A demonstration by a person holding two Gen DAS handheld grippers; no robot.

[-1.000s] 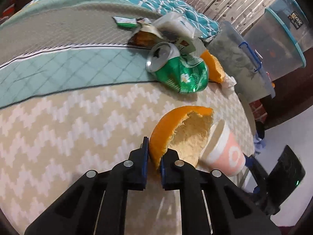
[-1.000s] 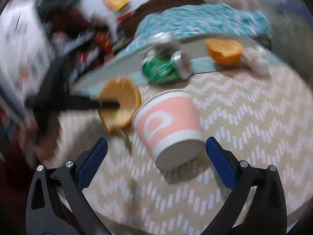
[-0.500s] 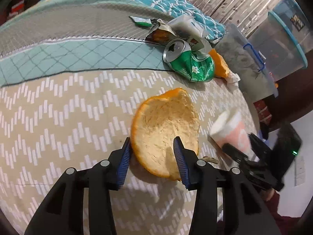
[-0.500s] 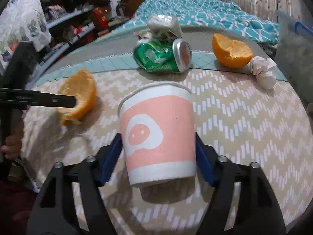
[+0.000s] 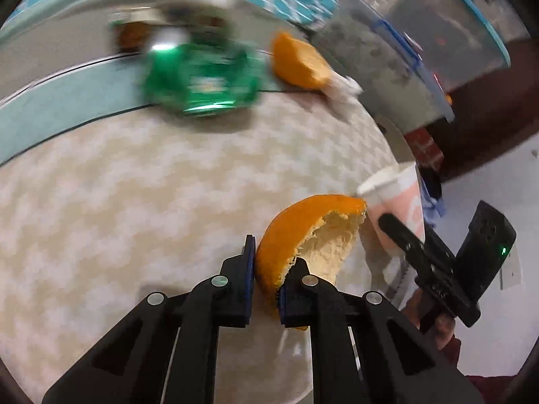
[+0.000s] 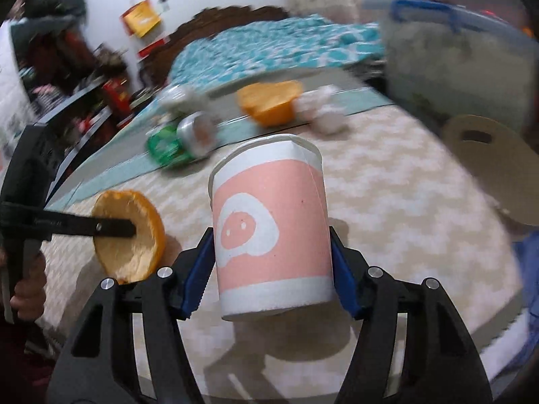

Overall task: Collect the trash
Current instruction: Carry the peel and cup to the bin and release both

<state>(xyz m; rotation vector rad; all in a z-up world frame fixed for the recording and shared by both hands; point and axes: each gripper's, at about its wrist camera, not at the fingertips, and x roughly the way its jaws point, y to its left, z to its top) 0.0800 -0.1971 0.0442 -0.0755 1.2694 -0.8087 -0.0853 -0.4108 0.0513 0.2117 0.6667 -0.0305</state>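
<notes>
Left wrist view: the left gripper [image 5: 266, 271] pinches the orange peel [image 5: 311, 232] by its thin rim near the table's near edge [image 5: 337, 363]; the peel may tear or slip out. At right, the right gripper [image 6: 271, 262], its jaws closing, clamps the pink cup [image 6: 269, 225]; squeezing may crush it. Far, the green can [image 6: 178, 139] leaves open room between.

Orange outside, pale cream inside on the peel [image 5: 305, 235]. Pink with a white blob mark and white bands on the cup [image 6: 269, 232]. Green with a silver end on the can [image 6: 182, 141]. Beige-and-white zigzag on the cloth [image 5: 134, 202], with a teal band. Black on the grippers, with blue pads [image 6: 198, 276]. Teal-and-white lattice on the blanket [image 6: 269, 47].
</notes>
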